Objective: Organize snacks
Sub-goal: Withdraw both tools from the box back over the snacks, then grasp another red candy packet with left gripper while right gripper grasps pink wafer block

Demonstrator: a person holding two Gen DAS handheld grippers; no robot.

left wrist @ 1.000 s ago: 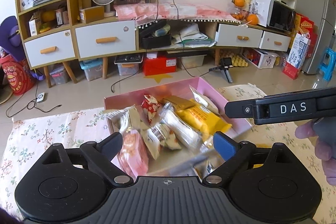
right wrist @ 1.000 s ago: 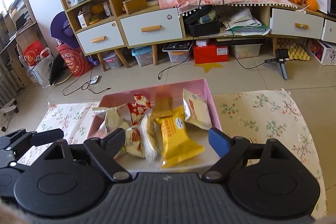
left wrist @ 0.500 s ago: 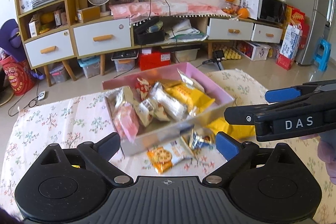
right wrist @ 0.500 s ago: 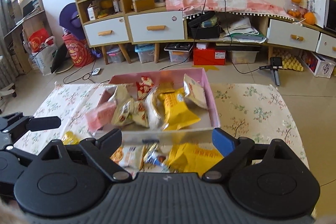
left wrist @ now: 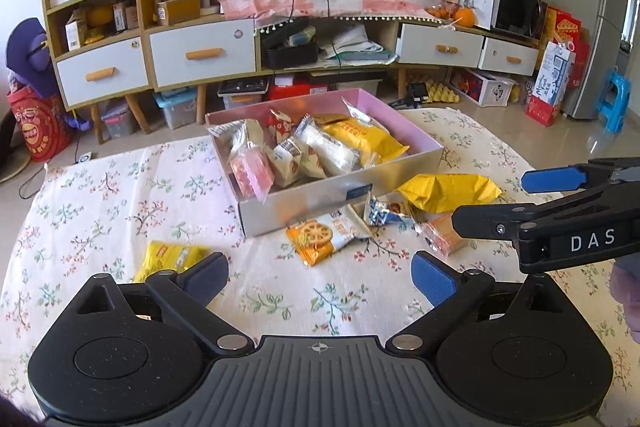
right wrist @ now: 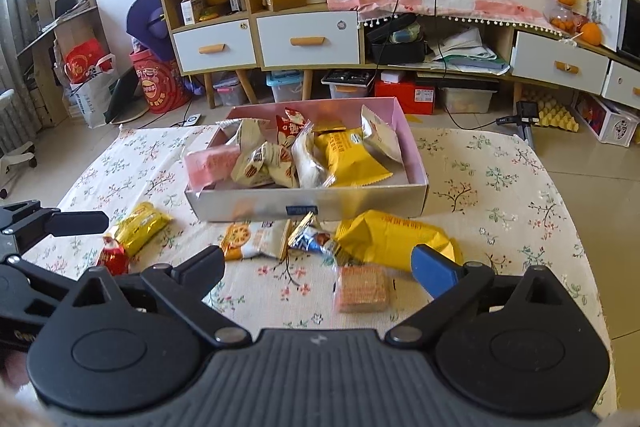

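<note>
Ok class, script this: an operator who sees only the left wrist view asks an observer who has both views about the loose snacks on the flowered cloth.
Operator: Left of the box I see just one yellow packet. Anything else there?
Observer: Yes, a small red wrapped snack lies beside it, on its near side. Your view hides it.
Operator: And the biscuit packet on the right, half covered for me?
Observer: The right wrist view shows all of it: a square clear pack of orange wafers, flat on the cloth, just in front of the big yellow bag.
</note>
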